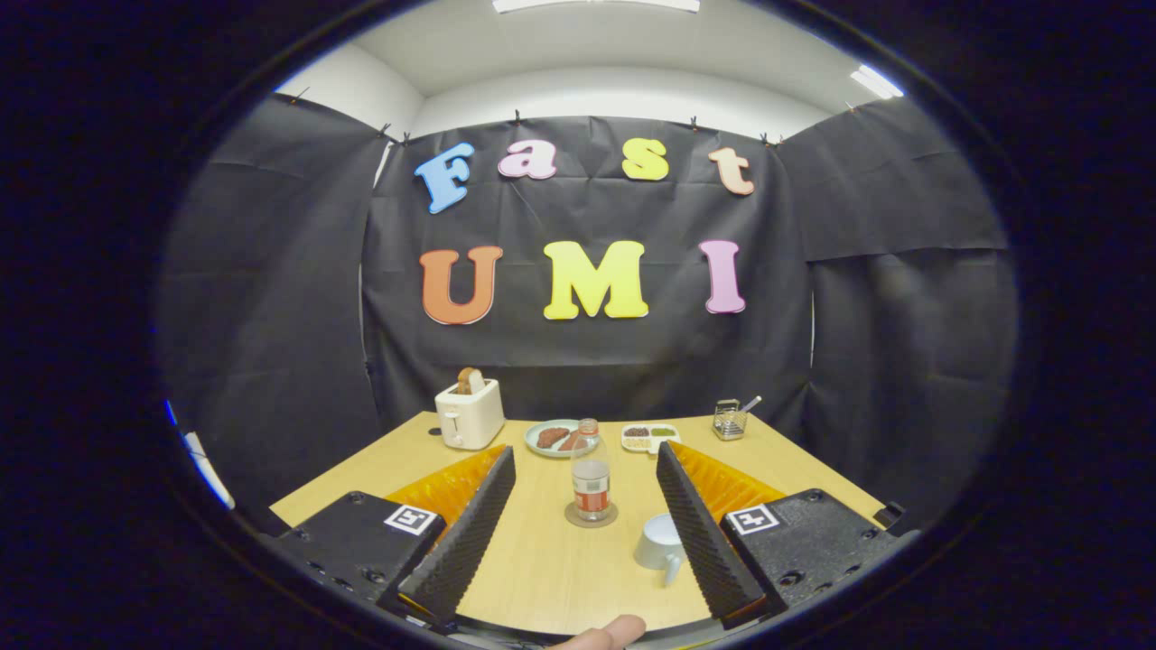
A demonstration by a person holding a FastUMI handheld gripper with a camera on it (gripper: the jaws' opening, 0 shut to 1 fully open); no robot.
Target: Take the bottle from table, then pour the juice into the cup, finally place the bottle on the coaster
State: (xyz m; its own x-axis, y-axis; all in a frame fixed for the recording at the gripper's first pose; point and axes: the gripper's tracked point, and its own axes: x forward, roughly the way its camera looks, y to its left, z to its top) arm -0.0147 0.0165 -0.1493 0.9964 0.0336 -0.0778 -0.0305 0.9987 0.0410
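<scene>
A clear plastic bottle (591, 474) with a red label stands upright on a round coaster (591, 517) in the middle of the wooden table (542, 560). It sits ahead of my gripper (585, 469), in line with the gap between the fingers. A pale cup (660, 543) with a handle stands nearer to me, right beside the right finger's inner face. My gripper is open wide with nothing between its fingers (470, 533). Liquid level in the bottle is low, and what the cup holds is hidden.
At the table's far side stand a white toaster (469, 413) with bread in it, a plate of food (555, 438), a small divided dish (650, 437) and a wire holder (729, 419). A fingertip (607, 635) shows at the near edge.
</scene>
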